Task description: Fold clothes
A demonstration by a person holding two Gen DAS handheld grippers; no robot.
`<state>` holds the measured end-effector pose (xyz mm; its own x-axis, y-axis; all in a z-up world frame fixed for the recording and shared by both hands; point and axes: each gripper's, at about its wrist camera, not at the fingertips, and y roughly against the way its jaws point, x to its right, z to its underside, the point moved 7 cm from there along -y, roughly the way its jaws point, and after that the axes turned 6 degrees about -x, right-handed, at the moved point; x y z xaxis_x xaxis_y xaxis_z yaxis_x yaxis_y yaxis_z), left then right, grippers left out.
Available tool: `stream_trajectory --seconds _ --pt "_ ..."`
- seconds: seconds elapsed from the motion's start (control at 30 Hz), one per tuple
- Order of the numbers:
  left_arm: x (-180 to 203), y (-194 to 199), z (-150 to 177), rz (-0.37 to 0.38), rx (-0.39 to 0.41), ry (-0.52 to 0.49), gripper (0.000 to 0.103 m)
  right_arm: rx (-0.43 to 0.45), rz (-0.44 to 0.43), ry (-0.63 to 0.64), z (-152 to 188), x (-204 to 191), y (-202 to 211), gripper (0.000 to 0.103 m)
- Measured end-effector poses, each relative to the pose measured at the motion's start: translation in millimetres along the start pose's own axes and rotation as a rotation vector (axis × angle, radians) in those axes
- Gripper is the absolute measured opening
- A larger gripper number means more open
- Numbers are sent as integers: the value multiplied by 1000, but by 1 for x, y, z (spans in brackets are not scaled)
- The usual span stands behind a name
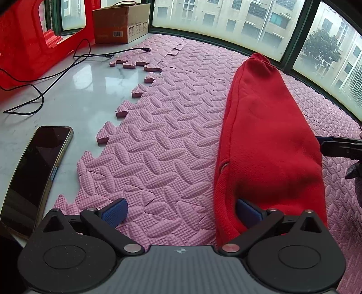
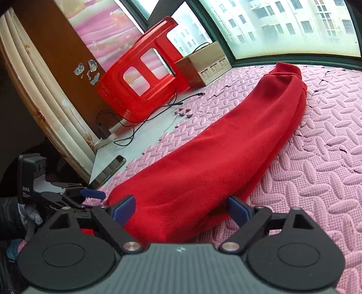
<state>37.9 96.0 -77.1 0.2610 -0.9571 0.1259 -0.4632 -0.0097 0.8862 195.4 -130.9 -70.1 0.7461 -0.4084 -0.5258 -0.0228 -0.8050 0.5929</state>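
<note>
A red knit garment [image 1: 267,140] lies folded into a long narrow strip on the pink foam mat [image 1: 172,135], running away toward the window. My left gripper [image 1: 181,211] is open; its right finger [image 1: 247,211] touches the garment's near left edge, its left finger over bare mat. My right gripper [image 2: 181,209] is open with the garment's near end [image 2: 181,192] between its fingers. The garment's collar end [image 2: 287,70] lies far away. The left gripper also shows in the right wrist view [image 2: 90,194], and the right gripper in the left wrist view [image 1: 339,147].
A phone [image 1: 34,176] lies on the white marble sill [image 1: 67,101] left of the mat. A black cable [image 1: 56,67], a red plastic stool [image 2: 140,79] and a cardboard box [image 1: 120,22] stand farther back. Windows [image 1: 248,20] bound the far side.
</note>
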Motion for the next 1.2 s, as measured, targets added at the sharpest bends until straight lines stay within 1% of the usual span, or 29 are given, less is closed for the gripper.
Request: stream_trajectory --seconds 0.13,0.23,0.3,0.37,0.43,0.53,0.57,0.63,0.67,0.73,0.83,0.9,0.97,1.07,1.13,1.2 --pt "0 0 1 -5 2 3 103 -9 -71 5 -4 6 -5 90" --pt "0 1 0 -5 -9 12 103 -49 -200 13 -5 3 -7 90" --pt "1 5 -4 -6 -13 16 103 -80 -253 32 -2 2 -7 91" --pt "5 14 -14 -26 12 1 103 -103 -276 58 -1 3 -6 91" --pt "15 22 -29 -38 54 -39 103 -110 -301 64 -2 6 -6 91" --pt "33 23 -54 -27 106 -78 103 -116 -326 75 -5 8 -10 93" --pt "40 19 -61 -9 107 -88 103 -120 -331 77 -5 9 -12 94" --pt "53 6 -70 -11 91 -124 103 -129 -350 73 -5 9 -16 95" --pt "58 0 -72 -22 82 -147 103 -130 -370 74 -6 8 -16 95" --pt "65 -11 -74 -44 67 -188 102 -159 -398 95 -3 5 -13 95" --pt "64 -23 -73 -90 50 -221 102 -218 -396 154 2 1 -6 95" --pt "57 -31 -73 -114 32 -209 102 -256 -394 193 5 -1 -2 95" --pt "52 -35 -73 -121 20 -188 103 -295 -393 232 9 -3 3 95" --pt "51 -39 -72 -129 14 -184 103 -351 -386 291 15 -7 9 94" --pt "53 -41 -71 -140 15 -190 103 -370 -377 329 18 -10 12 94" --pt "54 -42 -70 -147 17 -194 103 -378 -383 326 20 -11 15 94"
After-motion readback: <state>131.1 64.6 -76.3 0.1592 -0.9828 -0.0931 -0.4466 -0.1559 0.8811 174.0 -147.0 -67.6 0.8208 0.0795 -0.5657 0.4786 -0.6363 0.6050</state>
